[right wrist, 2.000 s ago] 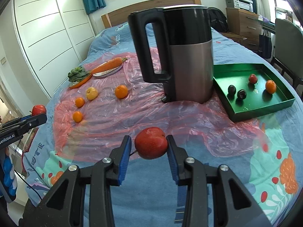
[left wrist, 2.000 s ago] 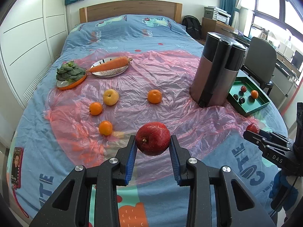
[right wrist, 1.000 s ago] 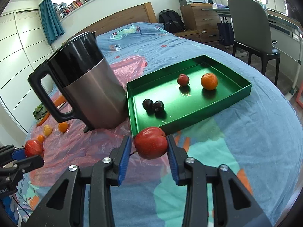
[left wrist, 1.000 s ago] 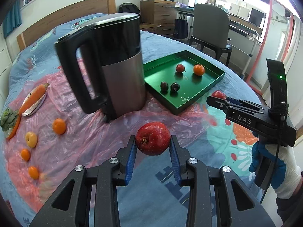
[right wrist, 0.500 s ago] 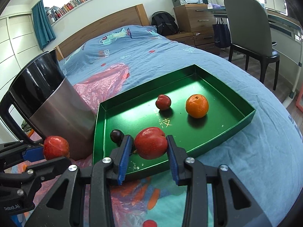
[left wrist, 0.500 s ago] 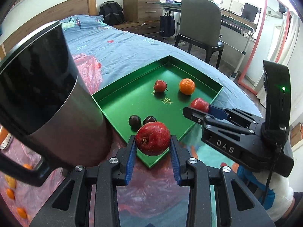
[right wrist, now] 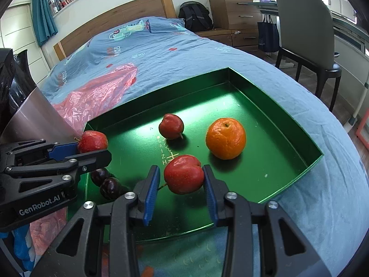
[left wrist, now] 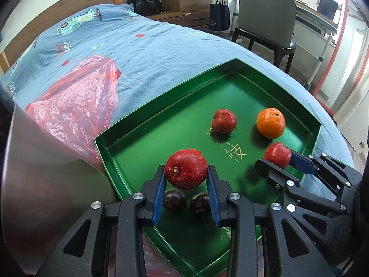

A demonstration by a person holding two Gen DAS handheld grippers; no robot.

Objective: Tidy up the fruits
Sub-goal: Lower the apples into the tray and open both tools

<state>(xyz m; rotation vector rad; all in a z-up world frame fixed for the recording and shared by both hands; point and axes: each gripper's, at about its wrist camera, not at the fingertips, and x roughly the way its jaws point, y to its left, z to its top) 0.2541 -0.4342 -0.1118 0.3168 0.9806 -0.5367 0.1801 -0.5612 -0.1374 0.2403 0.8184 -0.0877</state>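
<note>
Glossy green tray (right wrist: 288,115) reflecting light off its smooth floor; brushed metal kettle (left wrist: 46,173) wall showing a matt sheen; crinkled translucent red plastic sheet (left wrist: 76,101) lying over soft blue cloth bedspread (right wrist: 184,53); waxy red apple (left wrist: 186,172) resting between ribbed blue pads (left wrist: 159,196); wooden headboard (right wrist: 115,20) showing grain

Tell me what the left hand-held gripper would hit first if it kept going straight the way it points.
Probably the tray floor near the two dark plums, which lie just under the apple held by the left hand-held gripper. Depth is unclear, so a plum might be touched first.
</note>
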